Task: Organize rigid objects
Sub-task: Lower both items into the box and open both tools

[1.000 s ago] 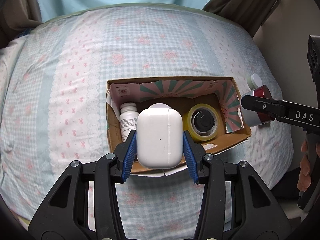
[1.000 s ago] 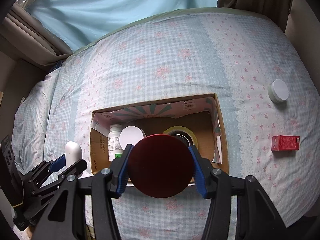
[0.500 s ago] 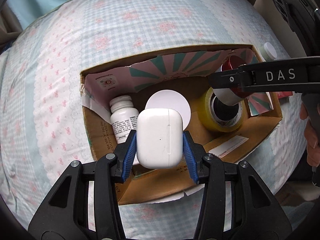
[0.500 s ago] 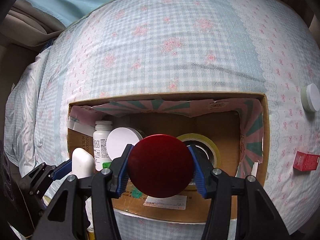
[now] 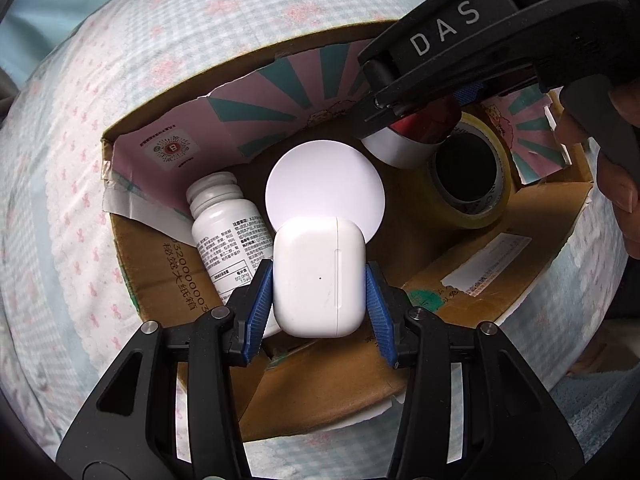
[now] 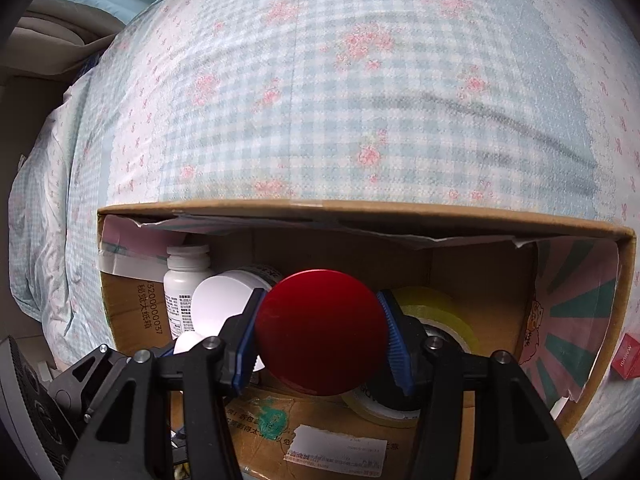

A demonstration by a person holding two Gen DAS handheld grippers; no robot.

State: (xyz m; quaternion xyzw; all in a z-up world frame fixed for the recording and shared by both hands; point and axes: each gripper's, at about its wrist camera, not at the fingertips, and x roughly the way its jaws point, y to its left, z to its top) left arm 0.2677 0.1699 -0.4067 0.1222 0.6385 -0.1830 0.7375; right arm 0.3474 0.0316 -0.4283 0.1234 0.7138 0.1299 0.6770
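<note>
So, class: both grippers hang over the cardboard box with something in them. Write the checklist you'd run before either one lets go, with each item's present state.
1. Left gripper, jaws opening, white earbud case between them: ok.
2. Right gripper shut on red-topped round jar: ok.
3. Both over brown cardboard box: ok.
4. Bare floor under case: not ok, white pill bottle and white round lid are close.
5. Jar clear of yellow tape roll: cannot tell.

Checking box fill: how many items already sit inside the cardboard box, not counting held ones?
3: white bottle at left, round white lid in the middle, tape roll at right. More may hide beneath the held items.
</note>
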